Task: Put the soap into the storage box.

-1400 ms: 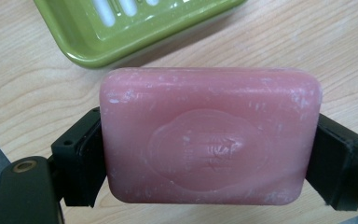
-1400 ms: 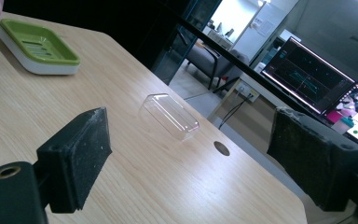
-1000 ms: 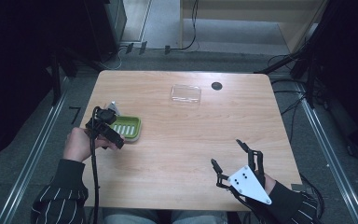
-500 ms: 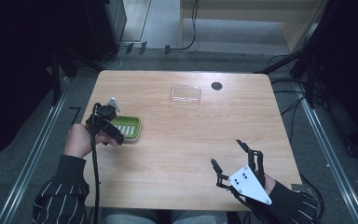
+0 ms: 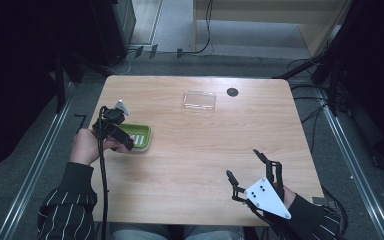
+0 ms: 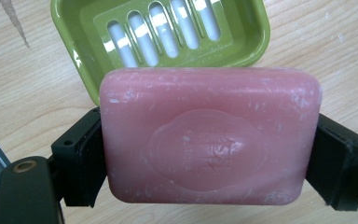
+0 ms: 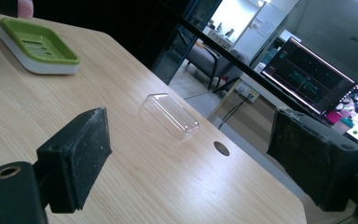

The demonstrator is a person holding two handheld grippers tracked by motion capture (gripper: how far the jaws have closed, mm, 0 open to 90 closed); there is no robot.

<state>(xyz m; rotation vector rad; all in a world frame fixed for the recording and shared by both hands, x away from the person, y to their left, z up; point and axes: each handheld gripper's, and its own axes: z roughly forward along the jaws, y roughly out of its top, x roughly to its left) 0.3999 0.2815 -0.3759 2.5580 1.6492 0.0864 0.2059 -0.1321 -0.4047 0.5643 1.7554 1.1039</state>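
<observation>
Your left claw (image 6: 205,154) pinches the pink soap bar (image 6: 209,140) just above the green soap dish (image 5: 139,137) at the bench's (image 5: 190,165) left; your right claw (image 5: 250,167) hangs spread, near right.

A pink soap bar (image 6: 209,142), oblong with an embossed oval stamp, sits clamped by its short ends, just above the near edge of a green slotted soap dish (image 5: 139,137) at the table's left; a clear plastic lid (image 5: 199,100) lies far, centre.
</observation>
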